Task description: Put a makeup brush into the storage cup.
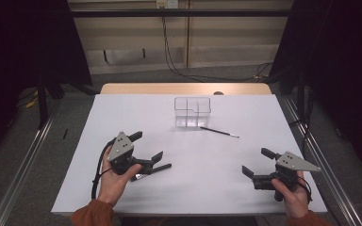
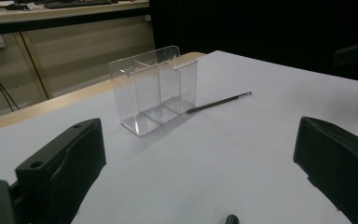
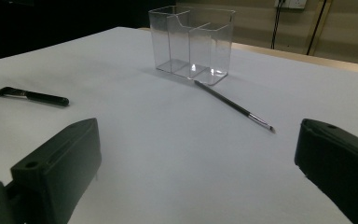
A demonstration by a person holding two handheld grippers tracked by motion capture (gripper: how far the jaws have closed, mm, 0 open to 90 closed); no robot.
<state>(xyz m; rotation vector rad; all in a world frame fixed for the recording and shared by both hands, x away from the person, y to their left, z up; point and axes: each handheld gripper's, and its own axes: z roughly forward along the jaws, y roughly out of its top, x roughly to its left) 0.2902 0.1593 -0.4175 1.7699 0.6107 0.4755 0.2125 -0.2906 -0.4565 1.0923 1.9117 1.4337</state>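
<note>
On the white table (image 1: 136, 113) a clear acrylic organizer (image 1: 192, 112) stands upright toward the far edge, divided into compartments and with nothing visible inside. Just in front of it and to its right lies a thin dark brush (image 1: 219, 132), flat on the table, its handle end close to the organizer's front corner — whether it touches the base cannot be told — and its pale tip pointing away to the right. The left tongs (image 1: 150, 147), held in the person's left hand (image 1: 115, 176), sit at the near left of the table with both black jaws spread wide and nothing between them. Just by them lies a second, thicker black brush (image 1: 156, 170), flat on the table; the right gripper view shows it as a short dark handle with a bushy head (image 3: 31, 96), well apart from the organizer. The right tongs (image 1: 257, 163), in the person's right hand (image 1: 292, 195) at the near right, also stand open and hold nothing — their jaws point toward the table's middle. In both gripper views the organizer and the thin brush lie ahead, between the parted jaws and well beyond them.
</note>
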